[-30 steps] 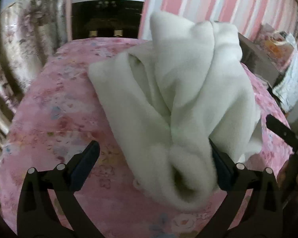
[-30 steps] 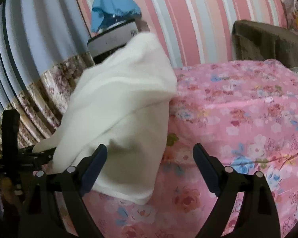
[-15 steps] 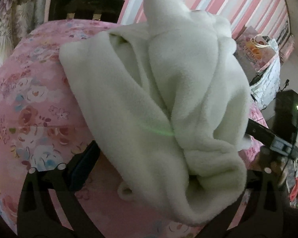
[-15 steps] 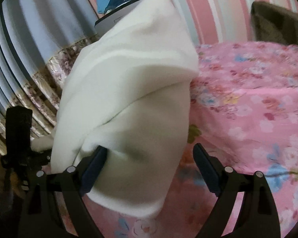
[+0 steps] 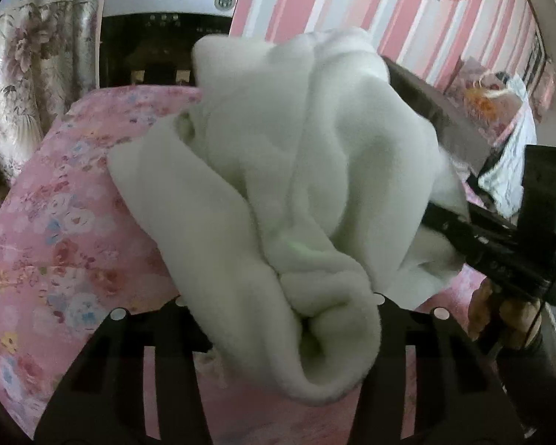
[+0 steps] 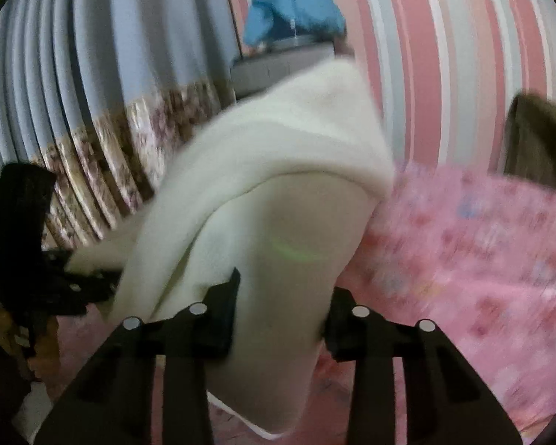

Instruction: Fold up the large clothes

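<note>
Pink floral bedspread point(image 5: 55, 230), white fleece point(image 5: 278, 185), water dispenser point(image 5: 166, 18)

Fuzzy matt fleece garment point(image 5: 278, 185)

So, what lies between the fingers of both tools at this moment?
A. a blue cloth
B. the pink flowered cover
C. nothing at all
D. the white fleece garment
D: the left tool and the right tool each have the white fleece garment bunched between their fingers, lifted above the pink flowered cover.
</note>
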